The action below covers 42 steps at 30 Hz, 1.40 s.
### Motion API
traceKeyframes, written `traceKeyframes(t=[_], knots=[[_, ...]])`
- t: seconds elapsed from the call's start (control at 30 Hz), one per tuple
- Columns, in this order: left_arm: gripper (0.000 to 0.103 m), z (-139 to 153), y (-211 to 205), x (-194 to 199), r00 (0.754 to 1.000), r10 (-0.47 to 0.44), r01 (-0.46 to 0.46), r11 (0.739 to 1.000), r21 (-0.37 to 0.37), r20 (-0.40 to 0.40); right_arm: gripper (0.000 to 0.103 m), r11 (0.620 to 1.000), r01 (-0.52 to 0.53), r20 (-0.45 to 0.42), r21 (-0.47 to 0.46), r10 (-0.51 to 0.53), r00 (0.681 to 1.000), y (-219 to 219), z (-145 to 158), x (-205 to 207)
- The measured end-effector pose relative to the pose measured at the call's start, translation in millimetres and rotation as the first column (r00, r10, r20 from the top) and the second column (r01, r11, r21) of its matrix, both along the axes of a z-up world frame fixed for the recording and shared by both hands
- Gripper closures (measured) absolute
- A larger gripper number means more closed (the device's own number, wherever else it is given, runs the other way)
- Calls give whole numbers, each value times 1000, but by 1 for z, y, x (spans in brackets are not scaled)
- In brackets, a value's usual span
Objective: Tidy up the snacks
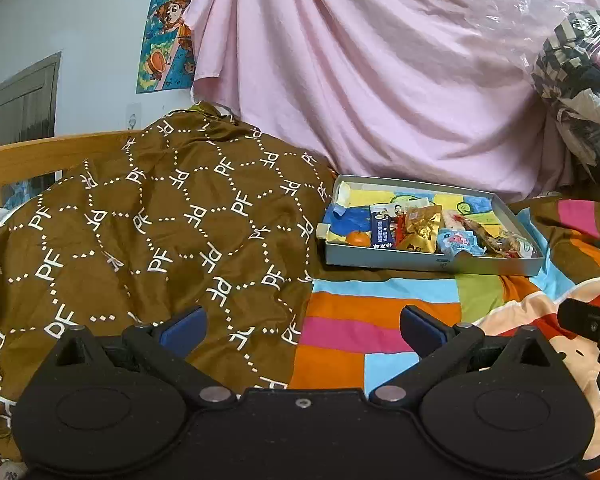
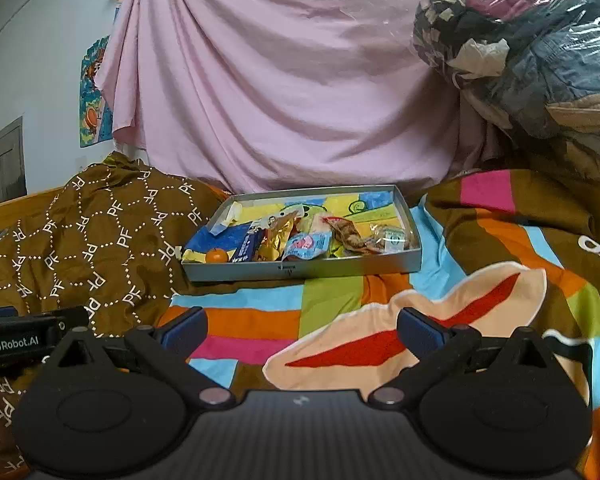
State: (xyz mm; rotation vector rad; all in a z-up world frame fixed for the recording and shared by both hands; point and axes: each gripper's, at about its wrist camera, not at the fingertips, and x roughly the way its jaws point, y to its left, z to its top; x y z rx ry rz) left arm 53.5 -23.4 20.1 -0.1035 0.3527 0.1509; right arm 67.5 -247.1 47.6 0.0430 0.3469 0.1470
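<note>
Showing only leftward (cartoon) poster [image 1: 168, 36] whole

Light: even, soft indoor light, moderately bright.
Shadows: faint, under the tray [image 2: 300, 270] front wall.
Glare: white glints on the plastic bag [image 2: 540, 40].
Distortion: strong fisheye bending, dark corners.
Focus: slightly soft throughout, colours a bit washed.

Brown PF-monogram quilt [image 1: 160, 216]; striped multicolour bedsheet [image 2: 340, 300]; draped pink sheet [image 1: 360, 72]; cartoon poster [image 1: 164, 36]; plastic-wrapped clothing bundle [image 2: 532, 52]; wooden bed rail [image 1: 32, 156].
</note>
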Motion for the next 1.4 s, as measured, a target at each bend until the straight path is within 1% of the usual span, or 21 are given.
traceKeyframes(t=[0.1,0.27,0.4,0.6,1.13,1.23,1.4], knots=[[1,0,1,-1,1000,-6,6,1000,-3,7,0,1000,10,-6,2,-10,1000,1,-4,-6],[1,-2,-3,-7,999,-27,26,999,40,27,0,999,29,-1,13,-29,1000,0,-7,-9],[1,-2,-4,-10,999,-37,35,998,56,32,0,999,34,11,15,-34,999,1,-9,-9],[1,-2,-1,-11,999,-23,22,999,35,33,0,1000,21,-1,11,-21,1000,5,-13,-5],[1,-5,2,-10,1000,-8,7,999,42,22,0,1000,8,-14,6,-8,1000,8,-16,-3],[1,-4,2,-8,1000,16,-16,999,41,1,0,1000,4,-18,3,-4,1000,9,-17,-2],[1,-5,5,-8,999,37,-37,999,37,-8,0,1000,-2,-19,-2,2,1000,10,-17,-1]])
